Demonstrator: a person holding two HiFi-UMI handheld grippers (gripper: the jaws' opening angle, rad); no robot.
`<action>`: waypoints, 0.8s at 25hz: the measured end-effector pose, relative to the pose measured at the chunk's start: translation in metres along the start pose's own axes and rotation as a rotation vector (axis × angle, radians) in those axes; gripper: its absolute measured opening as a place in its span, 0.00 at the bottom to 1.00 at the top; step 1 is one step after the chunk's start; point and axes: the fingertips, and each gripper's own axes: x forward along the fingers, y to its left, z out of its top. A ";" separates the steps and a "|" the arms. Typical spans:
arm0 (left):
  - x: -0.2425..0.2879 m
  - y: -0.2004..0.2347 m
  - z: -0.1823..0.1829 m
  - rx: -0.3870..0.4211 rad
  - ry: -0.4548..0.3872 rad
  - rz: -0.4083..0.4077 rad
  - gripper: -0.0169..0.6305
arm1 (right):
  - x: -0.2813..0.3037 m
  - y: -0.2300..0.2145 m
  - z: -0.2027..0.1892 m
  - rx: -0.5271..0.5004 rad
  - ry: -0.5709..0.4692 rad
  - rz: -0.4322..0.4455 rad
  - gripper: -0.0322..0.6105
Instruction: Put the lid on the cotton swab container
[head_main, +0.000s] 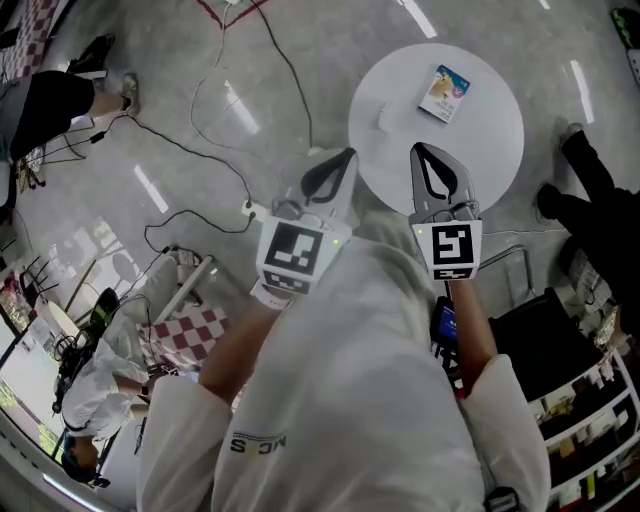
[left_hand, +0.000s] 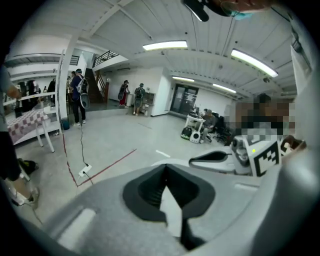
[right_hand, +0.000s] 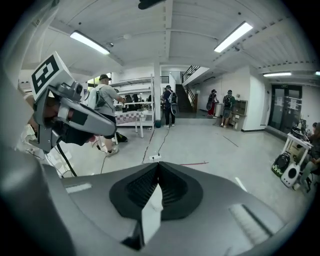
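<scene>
In the head view a round white table (head_main: 487, 150) holds a small blue-and-white cotton swab pack (head_main: 444, 93) and, to its left, a tiny white object (head_main: 383, 118) too small to identify. My left gripper (head_main: 345, 156) and right gripper (head_main: 418, 150) are raised side by side at the table's near edge, well short of both items. Both have their jaws shut with nothing in them. The gripper views look out level across the hall: my left gripper (left_hand: 165, 168) sees the right one (left_hand: 220, 158) beside it, and my right gripper (right_hand: 159, 165) sees the left one (right_hand: 75, 119). The table does not show in either.
Cables and a power strip (head_main: 250, 209) lie on the grey floor left of the table. A checkered table (head_main: 196, 329) stands lower left. A seated person's dark legs (head_main: 592, 190) and a shelf rack (head_main: 590, 420) are at the right. Several people stand farther off in the hall.
</scene>
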 end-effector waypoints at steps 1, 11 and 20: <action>0.008 0.003 -0.001 -0.002 0.011 -0.006 0.03 | 0.008 -0.003 -0.003 0.000 0.015 0.001 0.03; 0.076 0.033 -0.026 -0.025 0.085 -0.037 0.03 | 0.078 -0.024 -0.056 0.032 0.160 0.011 0.03; 0.122 0.053 -0.066 -0.016 0.149 -0.044 0.03 | 0.129 -0.020 -0.102 0.052 0.279 0.036 0.03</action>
